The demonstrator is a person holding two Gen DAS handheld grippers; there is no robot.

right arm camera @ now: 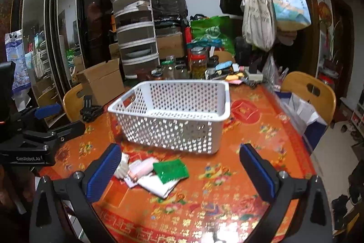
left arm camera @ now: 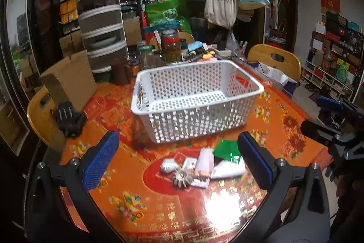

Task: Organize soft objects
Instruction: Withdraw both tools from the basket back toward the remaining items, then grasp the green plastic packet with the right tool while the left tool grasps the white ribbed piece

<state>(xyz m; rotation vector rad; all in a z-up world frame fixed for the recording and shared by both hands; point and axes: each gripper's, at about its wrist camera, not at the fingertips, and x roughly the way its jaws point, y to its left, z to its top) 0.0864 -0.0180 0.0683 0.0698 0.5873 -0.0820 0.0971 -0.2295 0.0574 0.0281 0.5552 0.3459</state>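
A white perforated basket (left arm camera: 195,101) stands empty on the orange tablecloth; it also shows in the right wrist view (right arm camera: 175,115). In front of it lies a small pile of soft packets: a green foil pouch (left arm camera: 227,149) (right arm camera: 170,169), a white-pink tube (left arm camera: 204,162) (right arm camera: 141,169), a white pouch (left arm camera: 229,169) (right arm camera: 159,185), a silver packet (left arm camera: 169,166) and a pleated silver piece (left arm camera: 180,179). My left gripper (left arm camera: 177,158) is open above the pile, touching nothing. My right gripper (right arm camera: 179,172) is open above the pile's right side, empty.
Jars (left arm camera: 171,47), a tiered food cover (left arm camera: 102,22) and clutter crowd the table's far side. A cardboard box (left arm camera: 70,79) and a black clamp (left arm camera: 68,120) sit at the left. Wooden chairs (left arm camera: 275,60) stand around the table. Bags hang on a rack (right arm camera: 259,19).
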